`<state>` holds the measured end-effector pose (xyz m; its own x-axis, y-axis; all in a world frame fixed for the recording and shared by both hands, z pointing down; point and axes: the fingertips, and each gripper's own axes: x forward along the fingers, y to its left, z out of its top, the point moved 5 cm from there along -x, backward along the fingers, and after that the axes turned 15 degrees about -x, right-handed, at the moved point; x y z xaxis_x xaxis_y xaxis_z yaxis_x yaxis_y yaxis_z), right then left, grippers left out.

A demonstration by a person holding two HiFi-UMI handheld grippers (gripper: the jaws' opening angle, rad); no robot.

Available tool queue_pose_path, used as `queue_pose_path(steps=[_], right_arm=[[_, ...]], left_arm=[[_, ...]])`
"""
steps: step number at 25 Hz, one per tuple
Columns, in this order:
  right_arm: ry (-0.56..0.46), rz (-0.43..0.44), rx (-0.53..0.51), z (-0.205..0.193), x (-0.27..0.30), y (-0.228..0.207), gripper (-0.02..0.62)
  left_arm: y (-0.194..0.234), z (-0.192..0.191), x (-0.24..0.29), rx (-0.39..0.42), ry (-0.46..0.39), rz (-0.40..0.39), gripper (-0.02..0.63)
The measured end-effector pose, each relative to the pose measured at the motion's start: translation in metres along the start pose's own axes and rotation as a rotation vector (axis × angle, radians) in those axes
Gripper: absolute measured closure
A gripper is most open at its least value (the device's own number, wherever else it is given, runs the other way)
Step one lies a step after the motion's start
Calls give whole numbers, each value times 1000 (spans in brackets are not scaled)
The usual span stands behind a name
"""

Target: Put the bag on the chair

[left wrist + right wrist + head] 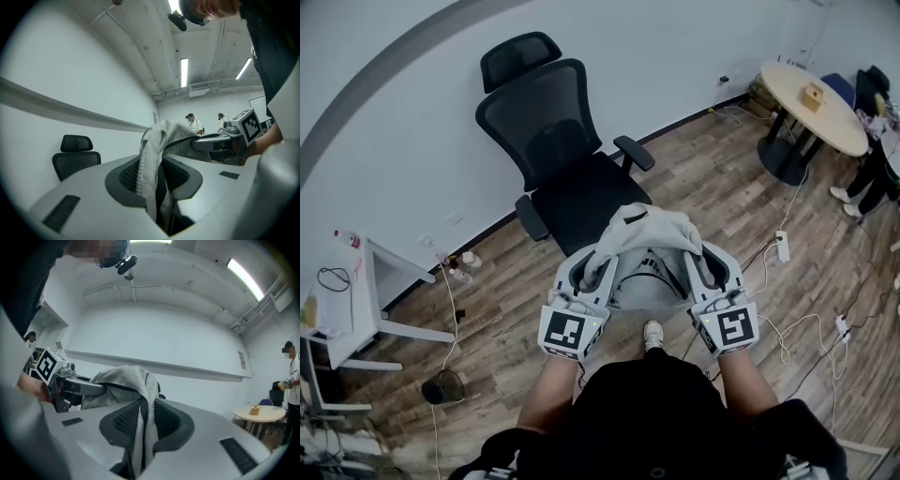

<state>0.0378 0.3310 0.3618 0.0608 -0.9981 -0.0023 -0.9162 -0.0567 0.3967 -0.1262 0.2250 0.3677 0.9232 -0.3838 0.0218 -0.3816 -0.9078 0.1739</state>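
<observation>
Bag point(645, 232) hangs stretched between left gripper point(592, 262) and right gripper point(698, 261), each clamped on its cloth, near chair point(572, 192).

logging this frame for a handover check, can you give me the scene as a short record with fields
chair: black mesh, seat bare
bag: grey fabric, held up in front of the seat, not resting on it
left tool: shut on the bag's edge
right tool: shut on the bag's edge
far right: round table with small box
</observation>
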Motion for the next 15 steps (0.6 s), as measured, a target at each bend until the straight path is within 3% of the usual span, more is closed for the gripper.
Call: queue_pose_path(steps=[15], right_arm=[[-115, 173, 21, -23, 103, -56, 515]], left_arm=[[44, 17, 78, 7, -13, 202, 505]])
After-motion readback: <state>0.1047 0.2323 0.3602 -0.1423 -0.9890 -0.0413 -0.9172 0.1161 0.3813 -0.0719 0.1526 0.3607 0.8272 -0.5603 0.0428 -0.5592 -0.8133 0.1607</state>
